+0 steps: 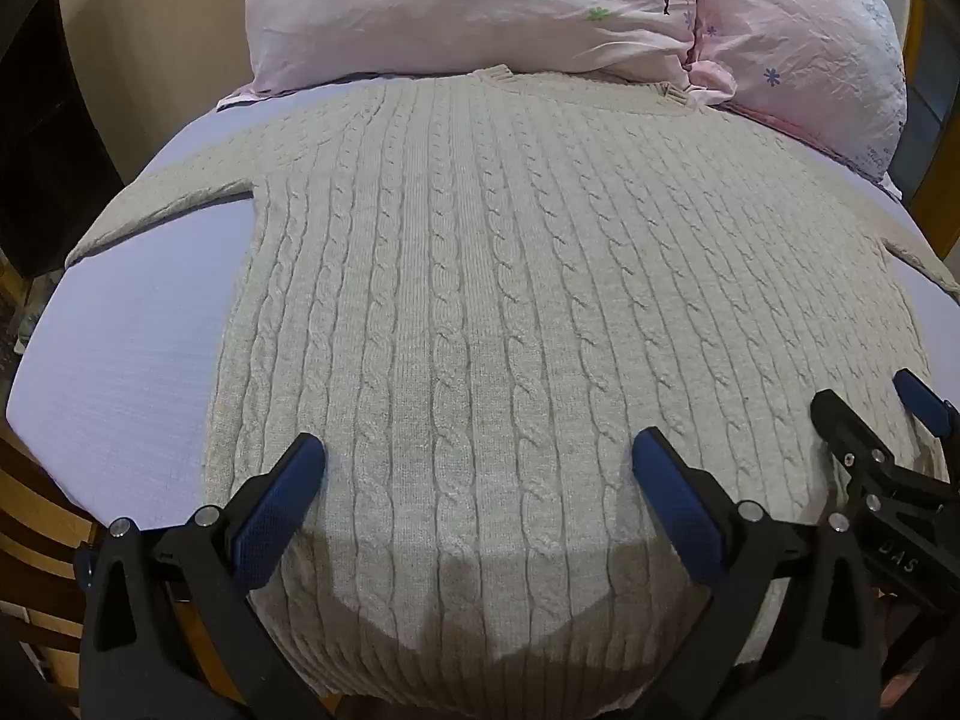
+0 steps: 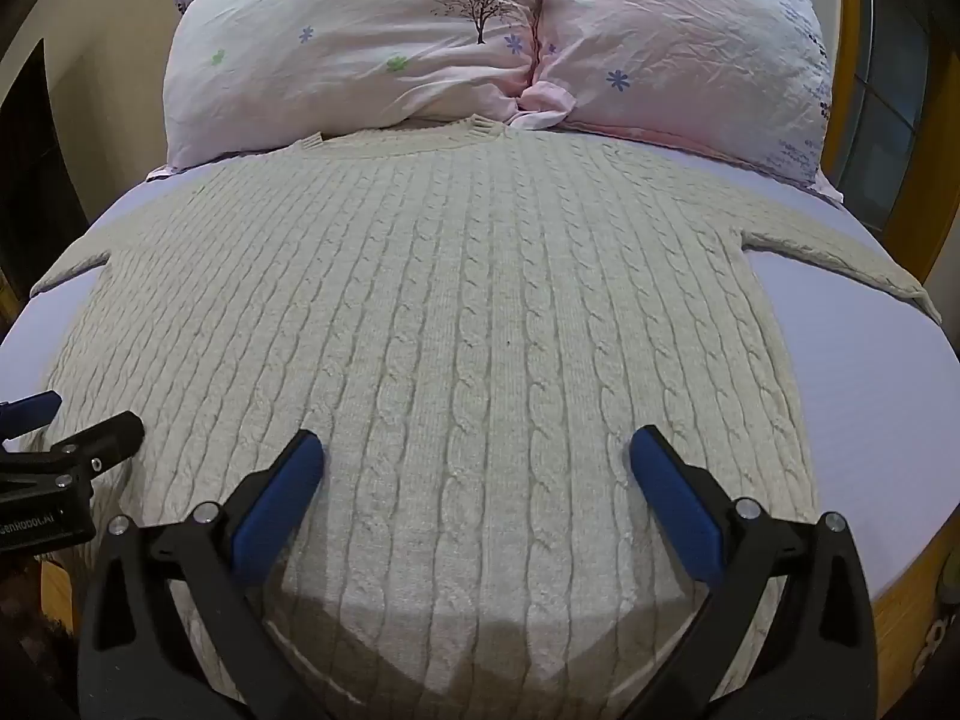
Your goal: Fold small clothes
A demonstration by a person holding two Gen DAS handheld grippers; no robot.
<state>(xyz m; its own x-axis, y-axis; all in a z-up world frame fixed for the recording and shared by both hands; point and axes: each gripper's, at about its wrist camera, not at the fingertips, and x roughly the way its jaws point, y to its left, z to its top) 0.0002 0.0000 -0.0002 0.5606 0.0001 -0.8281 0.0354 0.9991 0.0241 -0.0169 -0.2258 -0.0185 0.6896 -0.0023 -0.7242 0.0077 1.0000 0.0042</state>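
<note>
A cream cable-knit sweater (image 1: 510, 300) lies flat and spread out on a bed, collar at the far end by the pillows, sleeves out to both sides. It also shows in the right wrist view (image 2: 450, 324). My left gripper (image 1: 478, 450) is open and empty, hovering over the sweater's near hem, left of centre. My right gripper (image 2: 477, 447) is open and empty over the hem further right. The right gripper (image 1: 870, 408) shows at the right edge of the left wrist view. The left gripper (image 2: 78, 414) shows at the left edge of the right wrist view.
The bed has a pale lilac sheet (image 1: 132, 348), also in the right wrist view (image 2: 870, 390). Two pink flowered pillows (image 1: 480, 6) (image 2: 372, 42) lie at the head. A wooden bed frame (image 2: 900, 618) borders the mattress.
</note>
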